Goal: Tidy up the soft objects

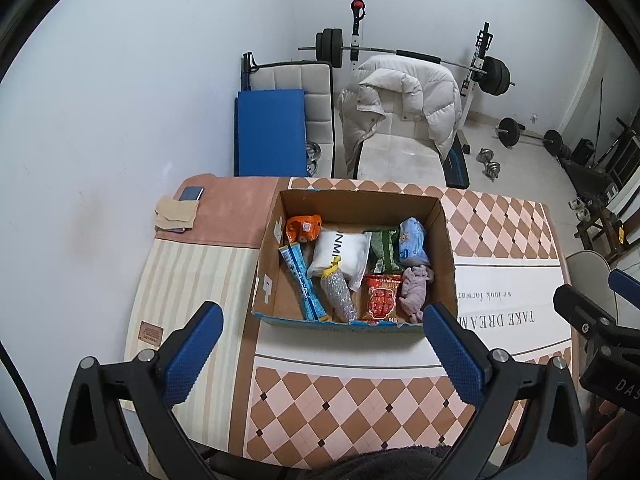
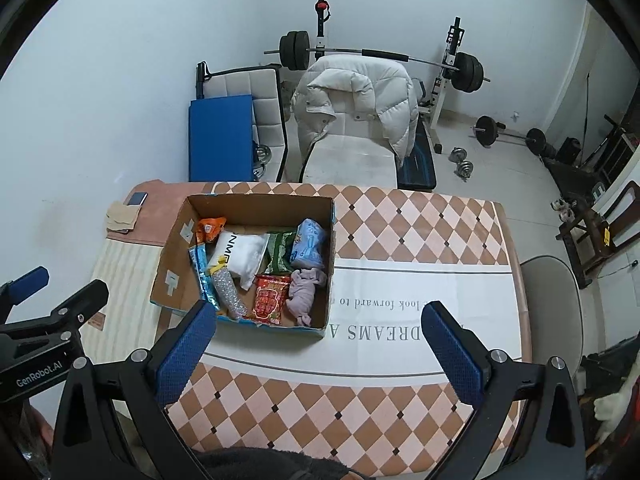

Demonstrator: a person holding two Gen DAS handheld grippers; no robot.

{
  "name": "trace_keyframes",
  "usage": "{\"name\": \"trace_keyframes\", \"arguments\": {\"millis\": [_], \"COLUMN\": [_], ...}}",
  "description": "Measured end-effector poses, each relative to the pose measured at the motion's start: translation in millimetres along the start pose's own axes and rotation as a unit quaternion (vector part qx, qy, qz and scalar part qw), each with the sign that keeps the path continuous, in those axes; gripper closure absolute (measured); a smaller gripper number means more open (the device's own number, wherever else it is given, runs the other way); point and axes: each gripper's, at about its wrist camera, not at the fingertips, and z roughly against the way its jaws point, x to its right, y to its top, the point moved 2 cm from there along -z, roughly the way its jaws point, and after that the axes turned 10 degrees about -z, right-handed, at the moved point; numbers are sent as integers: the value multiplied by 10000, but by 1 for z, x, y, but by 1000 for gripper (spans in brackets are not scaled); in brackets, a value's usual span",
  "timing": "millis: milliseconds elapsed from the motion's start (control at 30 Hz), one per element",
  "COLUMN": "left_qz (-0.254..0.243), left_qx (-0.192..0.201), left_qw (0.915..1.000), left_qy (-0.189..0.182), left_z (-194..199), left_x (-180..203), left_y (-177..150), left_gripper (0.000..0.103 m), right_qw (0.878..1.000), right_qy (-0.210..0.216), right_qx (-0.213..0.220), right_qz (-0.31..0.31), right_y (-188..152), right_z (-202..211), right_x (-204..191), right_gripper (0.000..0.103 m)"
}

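Soft stuff all sits in the cardboard box [image 1: 446, 248] on the bench [image 1: 500, 224]: a white pillow pack [image 1: 344, 252], a lilac cloth [image 1: 414, 288] bunched in the near right corner, a pale blue packet [image 1: 414, 240], a red snack bag [image 1: 382, 296] and a glittery pouch [image 1: 340, 292]. The green bag [image 1: 384, 250] is half buried and its label is unreadable. Left hand-held gripper [image 1: 324, 344] and right hand-held gripper [image 2: 320, 344] both hang spread wide with nothing in them, short of the box. The tablecloth lettering is cut off by the box.

Brown cardboard box [image 1: 442, 248] on a diamond-checked tablecloth [image 1: 352, 400] — orange, pink — beside a blue mat [image 1: 270, 132].
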Motion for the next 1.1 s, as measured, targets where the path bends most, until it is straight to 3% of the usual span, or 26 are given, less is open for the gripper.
{"name": "trace_keyframes", "arguments": {"millis": [1100], "left_qz": [-14], "left_qx": [37], "left_qw": [10000], "left_qy": [-61], "left_z": [-4], "left_x": [-1], "left_y": [1], "left_gripper": [1], "right_qw": [10000], "right_qy": [-1], "right_qx": [-29], "right_qz": [-4], "right_y": [-4], "right_z": [4], "right_x": [5], "right_gripper": [0]}}
